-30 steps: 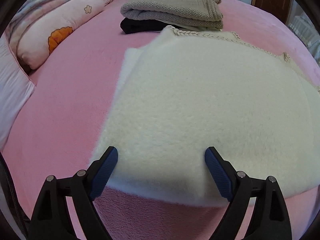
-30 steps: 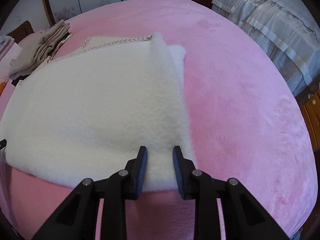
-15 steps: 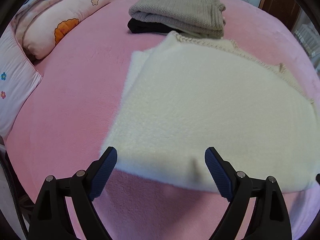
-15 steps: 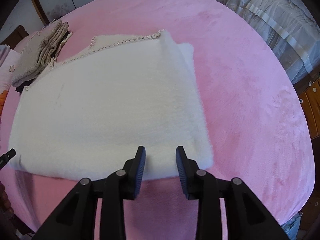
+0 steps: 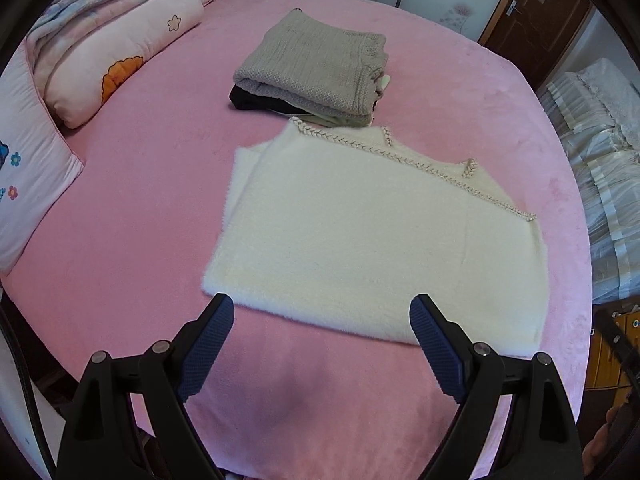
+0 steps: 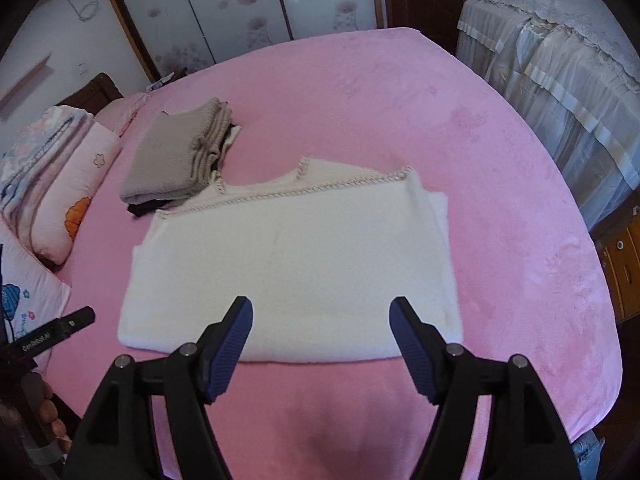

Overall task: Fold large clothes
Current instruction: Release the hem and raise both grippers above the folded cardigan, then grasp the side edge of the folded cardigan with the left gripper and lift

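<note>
1. White sweater [image 5: 372,240]: folded flat on pink bed [image 5: 132,240], just ahead of both grippers.
2. Left gripper [image 5: 322,344]: jaws wide apart, empty.
3. Right gripper [image 6: 322,344]: jaws opening, nothing between.

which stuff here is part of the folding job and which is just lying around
In the job: white fluffy garment, left gripper, right gripper, both off the cloth, right jaws opening.
Lying about: folded grey knit stack, pillows, pink bed cover.
</note>
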